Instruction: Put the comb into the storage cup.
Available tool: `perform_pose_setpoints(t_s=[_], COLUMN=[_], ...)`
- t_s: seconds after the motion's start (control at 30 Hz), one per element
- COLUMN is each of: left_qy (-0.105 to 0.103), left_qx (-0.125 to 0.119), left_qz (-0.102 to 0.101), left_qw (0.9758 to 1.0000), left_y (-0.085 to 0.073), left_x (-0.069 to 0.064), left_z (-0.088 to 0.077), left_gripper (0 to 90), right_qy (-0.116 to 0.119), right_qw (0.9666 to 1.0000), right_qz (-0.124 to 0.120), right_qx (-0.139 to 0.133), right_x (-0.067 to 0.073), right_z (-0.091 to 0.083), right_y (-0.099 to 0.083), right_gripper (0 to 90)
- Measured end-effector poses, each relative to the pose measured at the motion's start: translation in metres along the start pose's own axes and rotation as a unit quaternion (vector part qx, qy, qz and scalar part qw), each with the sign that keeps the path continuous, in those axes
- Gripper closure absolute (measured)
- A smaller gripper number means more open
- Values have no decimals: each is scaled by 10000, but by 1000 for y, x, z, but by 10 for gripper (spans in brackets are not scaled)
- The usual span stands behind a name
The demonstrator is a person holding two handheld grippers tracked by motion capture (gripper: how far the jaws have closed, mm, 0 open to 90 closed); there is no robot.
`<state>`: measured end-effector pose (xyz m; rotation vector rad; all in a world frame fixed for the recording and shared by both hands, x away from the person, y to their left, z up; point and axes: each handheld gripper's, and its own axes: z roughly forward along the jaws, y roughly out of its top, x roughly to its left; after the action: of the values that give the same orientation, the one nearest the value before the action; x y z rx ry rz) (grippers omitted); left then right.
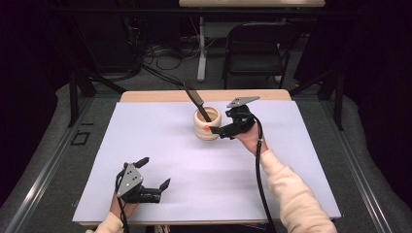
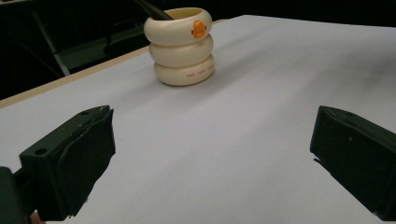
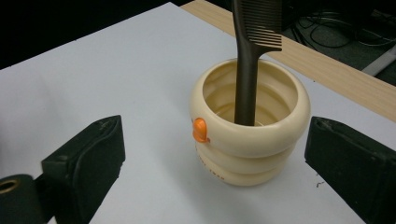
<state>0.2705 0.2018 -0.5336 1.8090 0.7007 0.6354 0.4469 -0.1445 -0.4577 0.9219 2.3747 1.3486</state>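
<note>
With both sets of fingers spread empty | right gripper (image 1: 217,130) at cup (image 3: 250,123)'s 3 o'clock | risk: knocking comb (image 3: 250,56), tipping cup | left gripper (image 1: 154,172) idle

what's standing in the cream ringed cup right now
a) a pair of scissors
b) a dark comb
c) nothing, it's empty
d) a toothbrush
b: the right gripper view shows a dark comb standing handle-down inside the cream cup, its teeth visible at the top, and the high view shows it leaning out of the cup.
</note>
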Motion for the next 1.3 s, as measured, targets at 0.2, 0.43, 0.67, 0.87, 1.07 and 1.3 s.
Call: perform_pose_setpoints(t_s=[0.2, 0.43, 0.67, 0.87, 1.07, 1.3], left_qy=[20, 13, 41, 28, 43, 45], left_qx=[17, 8, 1, 18, 17, 13], left_qz=[-1, -3, -18, -13, -12, -6], left_qw=[10000, 10000, 10000, 10000, 10000, 10000], left_y=[0, -1, -1, -1, -1, -1], left_x=[0, 0, 1, 2, 1, 1], left_z=[-1, -1, -3, -2, -3, -3], left_gripper=[1, 1, 1, 1, 1, 1], right_qy=[92, 122, 185, 231, 224, 161], right_qw=[10000, 9999, 9998, 9996, 9994, 9991], right_qz=[1, -17, -63, -171, -247, -320], right_qx=[-3, -87, -16, 73, 130, 237], right_x=[2, 7, 14, 20, 27, 33], right_z=[-10, -24, -36, -43, -54, -65], right_y=[-8, -21, -29, -33, -42, -56], right_gripper=[17, 5, 0, 0, 0, 0])
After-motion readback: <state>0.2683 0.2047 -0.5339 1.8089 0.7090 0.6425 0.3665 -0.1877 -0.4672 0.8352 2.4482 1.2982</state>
